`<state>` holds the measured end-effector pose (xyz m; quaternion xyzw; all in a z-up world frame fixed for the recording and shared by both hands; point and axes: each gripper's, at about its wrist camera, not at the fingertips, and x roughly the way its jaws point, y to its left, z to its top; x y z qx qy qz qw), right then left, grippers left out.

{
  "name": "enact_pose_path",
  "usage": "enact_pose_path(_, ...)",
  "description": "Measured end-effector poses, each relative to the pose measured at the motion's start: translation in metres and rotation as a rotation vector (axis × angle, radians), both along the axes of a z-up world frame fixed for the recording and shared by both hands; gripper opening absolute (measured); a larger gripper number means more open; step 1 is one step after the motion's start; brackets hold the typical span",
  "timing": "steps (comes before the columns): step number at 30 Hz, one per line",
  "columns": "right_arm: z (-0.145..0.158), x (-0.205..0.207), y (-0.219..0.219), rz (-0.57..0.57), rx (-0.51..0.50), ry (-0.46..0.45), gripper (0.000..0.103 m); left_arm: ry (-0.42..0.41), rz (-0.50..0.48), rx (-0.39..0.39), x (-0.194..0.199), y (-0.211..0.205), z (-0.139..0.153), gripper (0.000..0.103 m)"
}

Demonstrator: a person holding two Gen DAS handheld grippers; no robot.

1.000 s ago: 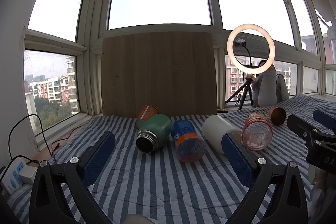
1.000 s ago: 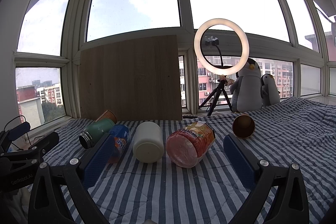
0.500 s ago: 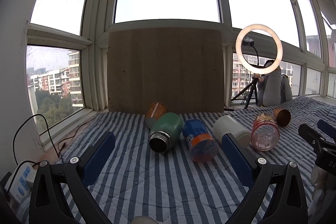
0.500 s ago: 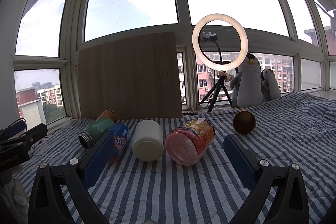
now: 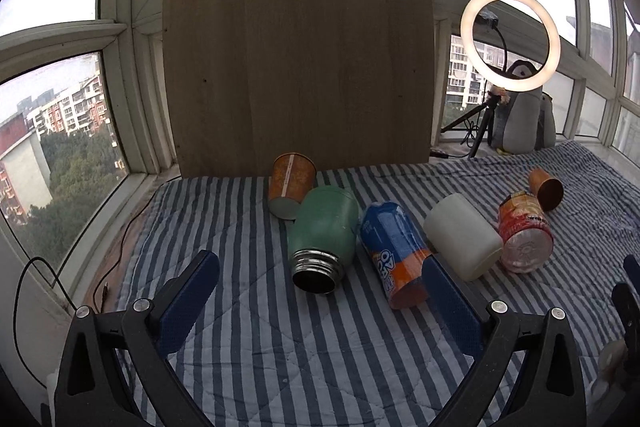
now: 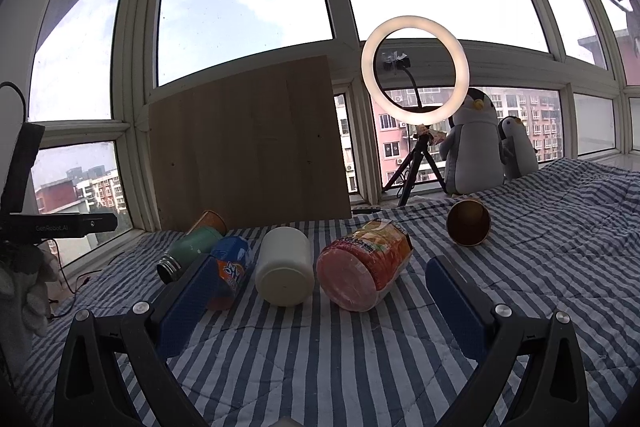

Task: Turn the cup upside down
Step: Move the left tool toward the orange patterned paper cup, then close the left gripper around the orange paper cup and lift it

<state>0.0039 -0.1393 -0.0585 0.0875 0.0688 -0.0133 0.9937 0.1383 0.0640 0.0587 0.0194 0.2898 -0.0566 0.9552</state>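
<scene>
Several cups and containers lie on their sides on the striped quilt (image 5: 248, 339): an orange paper cup (image 5: 289, 190), a green flask (image 5: 323, 233), a blue and orange cup (image 5: 396, 253), a white cup (image 5: 462, 237), a red and orange cup (image 5: 524, 231) and a small brown cup (image 5: 546, 187). My left gripper (image 5: 320, 301) is open and empty, just short of the flask's mouth. My right gripper (image 6: 320, 293) is open and empty, just before the white cup (image 6: 285, 271) and the red and orange cup (image 6: 366, 269). The brown cup (image 6: 468, 222) lies further right.
A wooden board (image 5: 298, 75) leans on the windows behind the cups. A ring light on a tripod (image 6: 415, 75) and two penguin toys (image 6: 474, 147) stand at the back right. Cables (image 5: 36, 279) run along the left sill. The left gripper's body (image 6: 56, 225) shows at the right view's left edge.
My left gripper has moved forward and tilted down toward the green flask and blue cup, which look larger now. My right gripper has hardly moved. Both stayed open.
</scene>
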Motion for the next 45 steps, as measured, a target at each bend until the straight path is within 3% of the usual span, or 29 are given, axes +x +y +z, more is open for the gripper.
enact_pose_path(7, 0.000, 0.000, -0.001, 0.003, 0.001, 0.003, 0.102, 0.164, -0.001, -0.053, 0.090, 0.009, -0.010, 0.103)
enact_pose_path(10, 0.001, 0.001, 0.000, 0.005, -0.003, 0.006, 0.102, 0.186, 0.080, -0.060, 0.130, 0.023, -0.017, 0.103)
enact_pose_path(15, 0.000, 0.003, 0.002, 0.007, -0.017, 0.017, 0.102, 0.258, 0.131, -0.132, 0.193, 0.043, -0.042, 0.102)
enact_pose_path(24, 0.000, 0.006, 0.004, 0.011, -0.027, 0.028, 0.102, 0.329, 0.148, -0.152, 0.272, 0.048, -0.080, 0.092)
enact_pose_path(31, -0.001, 0.006, 0.004, 0.012, -0.026, 0.031, 0.102, 0.411, 0.116, -0.210, 0.307, 0.052, -0.105, 0.078)
enact_pose_path(33, 0.000, 0.006, 0.004, 0.012, -0.025, 0.030, 0.102, 0.424, 0.118, -0.208, 0.314, 0.054, -0.108, 0.077)
enact_pose_path(36, 0.000, 0.006, 0.004, 0.012, -0.025, 0.029, 0.102, 0.438, 0.105, -0.209, 0.317, 0.055, -0.111, 0.069)
enact_pose_path(45, 0.000, 0.006, 0.004, 0.010, -0.025, 0.030, 0.102, 0.403, 0.110, -0.207, 0.303, 0.071, -0.107, 0.067)
